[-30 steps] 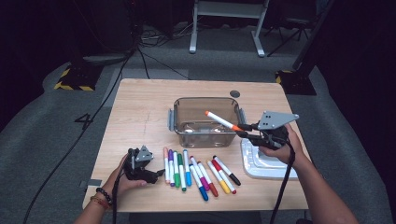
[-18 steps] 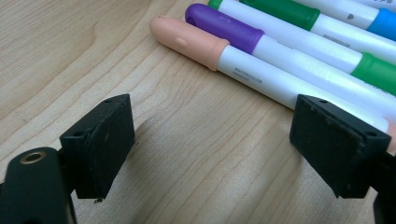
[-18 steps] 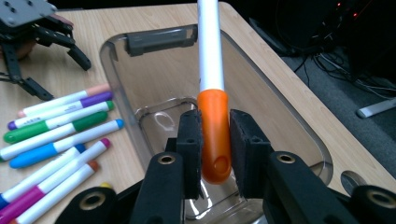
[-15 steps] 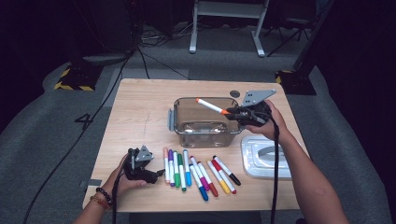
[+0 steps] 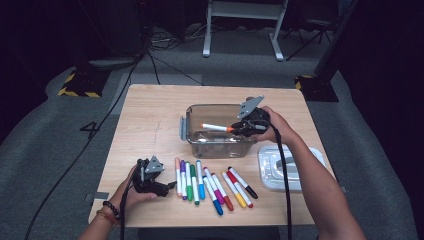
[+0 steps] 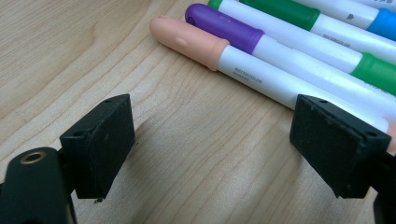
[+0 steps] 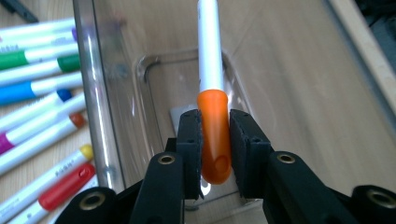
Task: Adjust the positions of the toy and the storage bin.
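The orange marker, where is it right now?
In the high view, the orange marker hangs over the clear box, pinched by its cap in the right gripper.

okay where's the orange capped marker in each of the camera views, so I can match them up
High view: the orange-capped marker lies level over the clear bin, right of centre, cap in the right hand-held gripper.
Left gripper view: not in it.
Right gripper view: centre, upright in the picture, orange cap clamped between the black jaws.
Shared landmark: the row of markers on the table, seen at the left edge of the right gripper view.

Glossy clear plastic bin on matt pale wood table
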The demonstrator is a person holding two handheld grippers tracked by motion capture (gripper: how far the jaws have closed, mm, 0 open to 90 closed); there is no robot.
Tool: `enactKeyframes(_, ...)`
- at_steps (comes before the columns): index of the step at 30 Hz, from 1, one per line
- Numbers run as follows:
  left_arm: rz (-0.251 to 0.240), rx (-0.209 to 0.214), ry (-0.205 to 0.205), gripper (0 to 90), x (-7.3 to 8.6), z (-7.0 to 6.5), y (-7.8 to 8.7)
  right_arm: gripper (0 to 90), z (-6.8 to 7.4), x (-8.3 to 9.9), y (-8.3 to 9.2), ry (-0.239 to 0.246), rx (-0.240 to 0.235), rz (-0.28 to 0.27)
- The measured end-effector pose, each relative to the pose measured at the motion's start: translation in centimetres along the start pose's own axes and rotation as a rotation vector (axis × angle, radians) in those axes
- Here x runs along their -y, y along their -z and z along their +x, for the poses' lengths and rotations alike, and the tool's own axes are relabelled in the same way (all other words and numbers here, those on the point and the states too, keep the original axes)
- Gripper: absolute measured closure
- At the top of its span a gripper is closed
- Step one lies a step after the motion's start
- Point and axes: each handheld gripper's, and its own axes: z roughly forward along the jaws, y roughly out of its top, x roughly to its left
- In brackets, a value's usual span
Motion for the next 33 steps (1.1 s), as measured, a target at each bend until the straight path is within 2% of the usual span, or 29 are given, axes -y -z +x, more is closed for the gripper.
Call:
enactKeyframes(1,0.000,0.000,0.000,14.5,0.0,0.0,0.0,75.1,0.0,0.0,0.0,0.000,0.000,0.000)
enactKeyframes(4,0.001,0.000,0.001,14.5,0.0,0.0,0.0,75.0,-0.7,-0.2,-1.0,-0.001,-0.049,0.066)
enactKeyframes(6,0.001,0.000,0.001,14.5,0.0,0.0,0.0,75.0,-0.9,-0.2,-1.1,0.000,-0.059,0.076)
enactKeyframes(7,0.000,0.000,0.000,14.5,0.0,0.0,0.0,75.0,-1.1,-0.4,-1.4,0.000,-0.090,0.094)
enactKeyframes(8,0.001,0.001,0.001,14.5,0.0,0.0,0.0,75.0,-1.1,-0.4,-1.4,0.000,-0.090,0.094)
enactKeyframes(10,0.001,0.000,-0.002,14.6,0.0,0.0,0.0,75.0,-1.2,-0.6,-2.1,-0.002,-0.101,0.137)
enactKeyframes(16,-0.001,0.001,-0.004,14.6,0.0,0.0,0.0,74.7,-0.8,-0.8,-2.6,-0.009,-0.120,0.152)
enactKeyframes(19,-0.001,0.001,-0.002,14.6,0.0,0.0,0.0,72.7,-0.9,-0.7,-2.5,-0.019,-0.114,0.134)
enactKeyframes(20,0.000,0.000,-0.003,14.6,0.0,0.0,0.0,67.6,-1.0,-0.7,-2.3,-0.025,-0.093,0.117)
enactKeyframes(22,0.000,-0.001,-0.006,14.6,0.0,0.0,0.0,66.6,-1.0,-0.6,-2.2,-0.035,-0.091,0.104)
enactKeyframes(23,-0.001,0.001,-0.003,14.6,0.0,0.0,0.0,63.4,-1.0,-0.6,-2.1,-0.040,-0.093,0.099)
enactKeyframes(24,0.000,-0.001,-0.007,14.6,0.0,0.0,0.0,61.3,-1.0,-0.4,-2.0,-0.054,-0.073,0.090)
enactKeyframes(27,0.000,-0.001,-0.007,14.6,0.0,0.0,0.0,57.6,-0.9,-0.3,-1.6,-0.062,-0.060,0.072)
enactKeyframes(30,-0.001,0.001,-0.003,14.6,0.0,0.0,0.0,52.7,-0.7,-0.1,-0.8,-0.080,-0.028,0.028)
enactKeyframes(31,0.000,-0.001,-0.007,14.6,0.0,0.0,0.0,50.7,-0.6,0.0,-0.4,-0.086,-0.008,0.015)
enactKeyframes(32,0.000,0.000,-0.005,14.6,0.0,0.0,0.0,46.7,-0.4,0.2,0.5,-0.114,0.026,-0.027)
enactKeyframes(33,0.000,0.001,-0.003,14.6,0.0,0.0,0.0,46.7,-0.4,0.2,0.5,-0.114,0.026,-0.027)
